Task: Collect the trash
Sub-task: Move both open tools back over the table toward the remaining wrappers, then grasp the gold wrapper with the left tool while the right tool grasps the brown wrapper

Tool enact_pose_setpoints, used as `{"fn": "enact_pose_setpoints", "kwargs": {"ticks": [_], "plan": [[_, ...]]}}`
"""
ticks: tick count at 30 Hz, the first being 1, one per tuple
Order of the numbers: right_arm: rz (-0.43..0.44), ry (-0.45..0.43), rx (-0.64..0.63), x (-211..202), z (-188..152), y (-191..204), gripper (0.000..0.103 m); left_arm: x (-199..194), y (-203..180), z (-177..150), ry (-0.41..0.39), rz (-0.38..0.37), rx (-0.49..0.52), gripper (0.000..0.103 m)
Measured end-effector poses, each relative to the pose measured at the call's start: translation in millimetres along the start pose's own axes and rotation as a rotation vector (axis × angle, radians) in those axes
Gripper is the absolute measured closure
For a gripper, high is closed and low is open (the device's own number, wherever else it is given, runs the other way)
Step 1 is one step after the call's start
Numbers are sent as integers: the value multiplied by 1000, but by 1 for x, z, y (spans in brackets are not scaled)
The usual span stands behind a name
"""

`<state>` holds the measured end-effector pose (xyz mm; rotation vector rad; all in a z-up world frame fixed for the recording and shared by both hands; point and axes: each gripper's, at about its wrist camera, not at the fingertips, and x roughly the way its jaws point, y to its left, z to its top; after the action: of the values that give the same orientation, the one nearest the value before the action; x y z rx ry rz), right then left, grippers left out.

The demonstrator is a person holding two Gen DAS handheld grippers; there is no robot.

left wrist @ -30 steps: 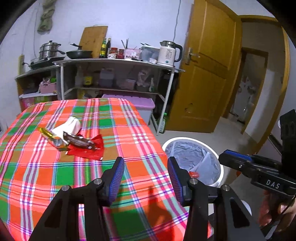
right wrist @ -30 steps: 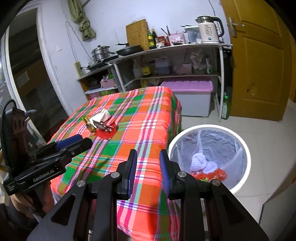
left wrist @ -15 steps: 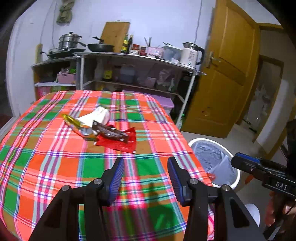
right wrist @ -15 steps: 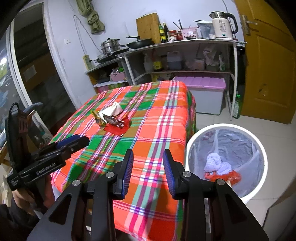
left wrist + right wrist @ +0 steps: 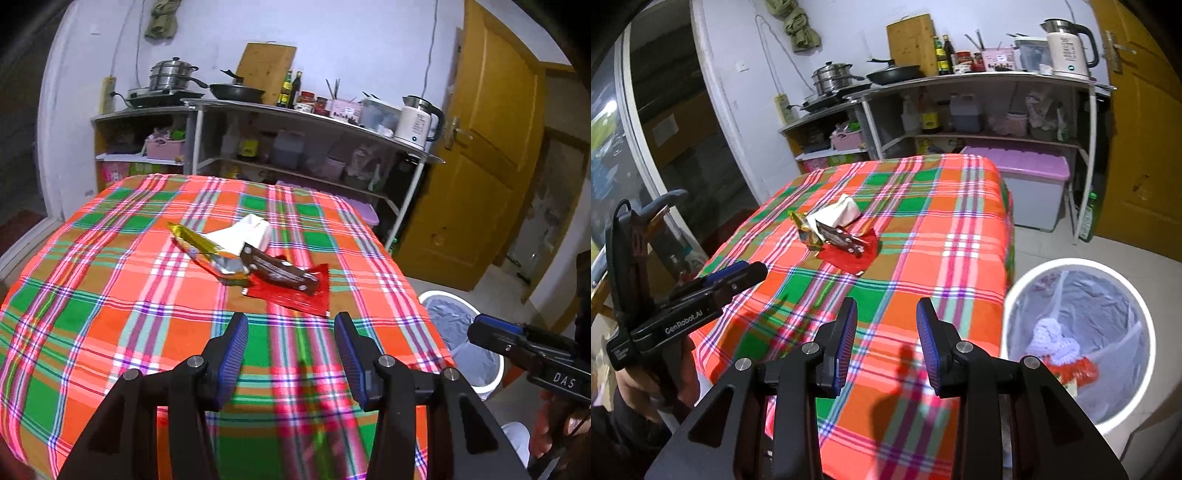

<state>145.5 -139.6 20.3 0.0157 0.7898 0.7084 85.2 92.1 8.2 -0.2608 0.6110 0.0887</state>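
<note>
The trash pile (image 5: 255, 258) of wrappers lies mid-table on the plaid cloth (image 5: 110, 295), ahead of and well apart from both grippers. I see the left gripper (image 5: 291, 350) with jaws apart and empty, the right gripper (image 5: 886, 332) likewise; the bin (image 5: 1137, 295) stands beside the table.

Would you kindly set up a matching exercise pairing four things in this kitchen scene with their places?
Things:
1. red wrapper
2. electric kettle
3. trash bin
4. cutting board

Places:
a. on the floor beside the table
b. leaning against the wall on the shelf unit
c. on the plaid tablecloth, under a brown wrapper
d. at the shelf top's end, near the door

Pairs: 1-c, 2-d, 3-a, 4-b
</note>
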Motion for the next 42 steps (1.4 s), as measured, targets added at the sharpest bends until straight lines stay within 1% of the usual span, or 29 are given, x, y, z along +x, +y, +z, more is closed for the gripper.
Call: {"fn": "enact_pose_setpoints", "kwargs": {"ticks": [6,13,26,34,35,36,37,38,42], "plan": [[43,28,-37,28,13,13,68,5,17,5,-3,21,-24,55],[71,66,-101,68,28,30,69,11,36,12,-11,41,-51,55],[69,142,-163,142,57,41,68,31,66,26,-7,51,-94,55],[88,182,-186,173,64,44,69,43,75,33,-4,48,-111,55],[88,187,-195,176,65,45,70,45,76,33,-1,47,-113,55],[89,193,-204,177,64,47,77,47,76,33,2,46,-116,55],[93,198,-210,178,64,47,80,48,77,33,3,46,-117,55],[100,206,-214,180,63,48,86,50,77,34,6,46,-116,55],[108,215,-226,180,58,51,91,56,76,35,18,39,-121,55]]}}
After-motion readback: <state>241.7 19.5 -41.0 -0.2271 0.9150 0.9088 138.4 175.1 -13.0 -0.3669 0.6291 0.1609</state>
